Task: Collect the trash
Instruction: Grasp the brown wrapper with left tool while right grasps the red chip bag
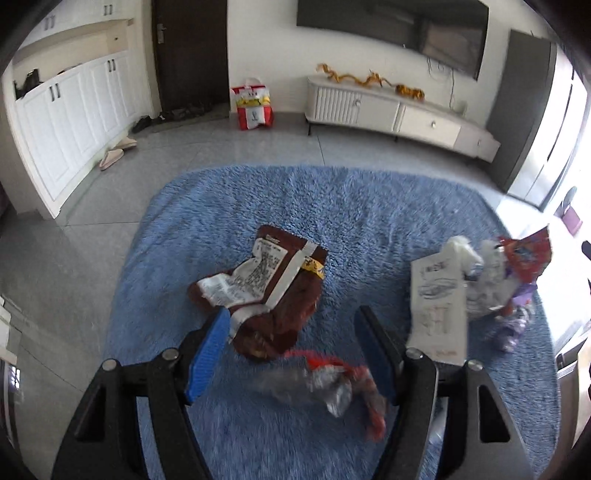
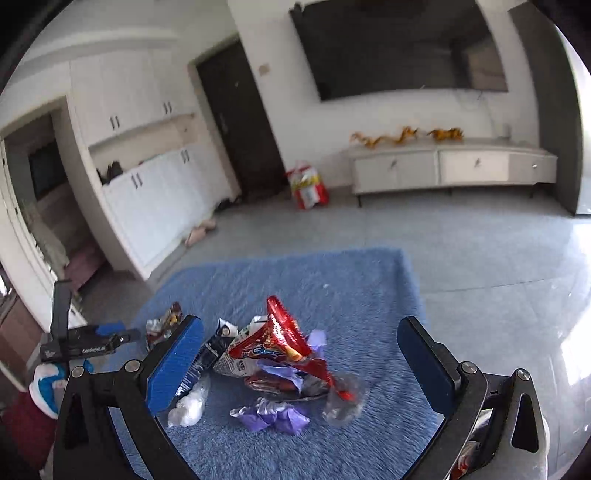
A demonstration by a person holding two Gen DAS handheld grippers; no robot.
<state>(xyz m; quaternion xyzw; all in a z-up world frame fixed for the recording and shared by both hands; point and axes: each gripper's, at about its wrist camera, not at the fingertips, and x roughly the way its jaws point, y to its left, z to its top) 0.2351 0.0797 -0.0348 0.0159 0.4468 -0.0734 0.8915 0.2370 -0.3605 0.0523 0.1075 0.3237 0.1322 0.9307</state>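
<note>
- Blue shag rug (image 1: 332, 206) covers the middle of a grey tiled floor (image 1: 74, 258); all the trash lies on it.
- Around the room: white cabinets (image 1: 70, 122) along one wall, a dark door (image 1: 190, 51), a wall-mounted TV (image 1: 395, 26) above a pale low console (image 1: 388, 107), and a red-and-white bag (image 1: 253, 103) standing on the tiles between door and console.
- A pair of slippers (image 1: 116, 151) sits on the floor beside the cabinets.
- The rug's far edge is rounded at the corners, with bare tile beyond it up to the console and wide bare tile to the right in the right wrist view.
- The brown snack bag (image 1: 273, 295) lies flat near the rug's centre, its long axis running from near-left to far-right, torn end nearest the camera.
- The left gripper (image 1: 291, 343) has its jaws spread apart with nothing clamped; its left pad overlaps the brown bag's near edge in the view, and contact cannot be told.
- A blurred red and silver wrapper (image 1: 336, 384) shows between the left jaws, lower down.
- A heap of wrappers (image 2: 280, 362), topped by a red packet pointing up and away, lies toward the rug's right side, with a white printed sheet (image 1: 437, 306) at its left.
- The right gripper (image 2: 299, 362) is wide open over that heap, gripping nothing.
</note>
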